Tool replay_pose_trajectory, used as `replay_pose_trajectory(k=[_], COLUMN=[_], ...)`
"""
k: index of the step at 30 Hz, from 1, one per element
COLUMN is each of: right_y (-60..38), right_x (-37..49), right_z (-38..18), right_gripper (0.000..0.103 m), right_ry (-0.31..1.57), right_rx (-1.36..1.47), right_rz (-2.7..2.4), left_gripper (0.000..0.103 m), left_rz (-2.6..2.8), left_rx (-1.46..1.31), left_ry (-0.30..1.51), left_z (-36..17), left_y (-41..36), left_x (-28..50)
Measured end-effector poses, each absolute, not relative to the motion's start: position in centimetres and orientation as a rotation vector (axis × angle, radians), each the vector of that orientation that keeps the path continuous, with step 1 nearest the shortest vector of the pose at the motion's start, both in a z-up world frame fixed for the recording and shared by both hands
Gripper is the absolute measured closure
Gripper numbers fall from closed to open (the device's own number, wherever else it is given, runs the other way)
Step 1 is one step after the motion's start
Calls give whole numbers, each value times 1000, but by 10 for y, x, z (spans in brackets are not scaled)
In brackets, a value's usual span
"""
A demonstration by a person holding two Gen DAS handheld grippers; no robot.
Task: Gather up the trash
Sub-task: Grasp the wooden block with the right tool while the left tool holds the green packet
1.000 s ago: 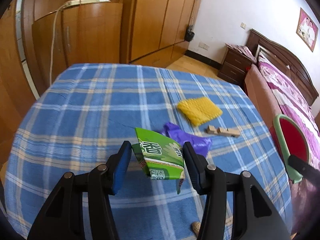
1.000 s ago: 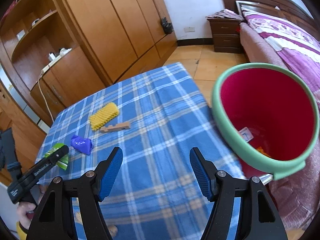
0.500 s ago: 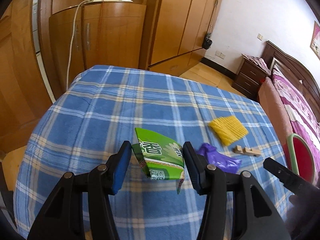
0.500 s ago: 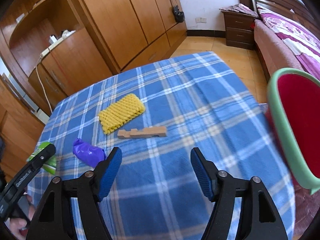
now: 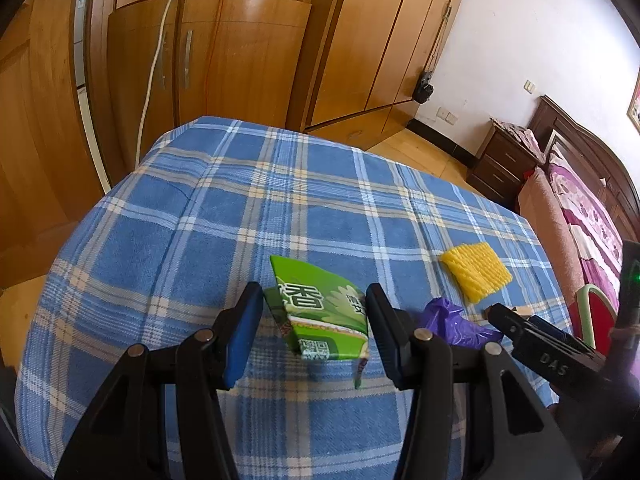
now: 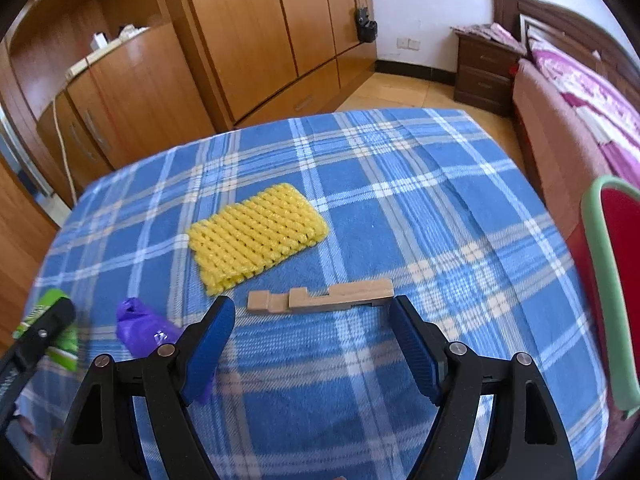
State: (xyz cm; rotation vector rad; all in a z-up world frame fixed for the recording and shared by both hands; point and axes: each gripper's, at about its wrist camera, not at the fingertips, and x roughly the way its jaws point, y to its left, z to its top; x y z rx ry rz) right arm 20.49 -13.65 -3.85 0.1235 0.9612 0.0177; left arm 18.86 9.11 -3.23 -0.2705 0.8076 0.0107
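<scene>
1. Gripping a green carton, the left gripper has its blue pads against the carton's two sides and holds it lifted above the blue plaid cloth.
2. Hanging over the same cloth, the right gripper has its fingers wide apart with nothing between them; a wooden piece lies flat on the cloth just beyond the fingertips.
3. Just left of the right gripper's left finger, a crumpled purple bag lies on the cloth; in the left wrist view it sits just beyond the left gripper's right finger.
4. Behind the wooden piece, close to it but apart, lies a yellow foam net, flat on the cloth.
5. At the table's right edge stands a red bin with a green rim, only partly in view.
6. Farther back stand wooden wardrobes, a low cabinet with a white power strip on top, a dark nightstand and a bed with a pink cover.
</scene>
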Motion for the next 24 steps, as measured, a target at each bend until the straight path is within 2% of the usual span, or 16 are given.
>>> replay_pose_trajectory(k=[10,15,24], right_y=[-127,-137,-159], right_x=[211,209,199], right_z=[-44,-41,-37], right_gripper=[24,47,76], right_ry=[970,962,958], right_rx=[10,33,94], right_rz=[7,25,62], left_gripper=[49,49,49], left_rz=[-4,-9,-15], left_rx=[-282,-284,-289], left_ry=[812,814,811], left_z=[-34,-33,-30], left_y=[89,88,85], left_x=[190,188,185])
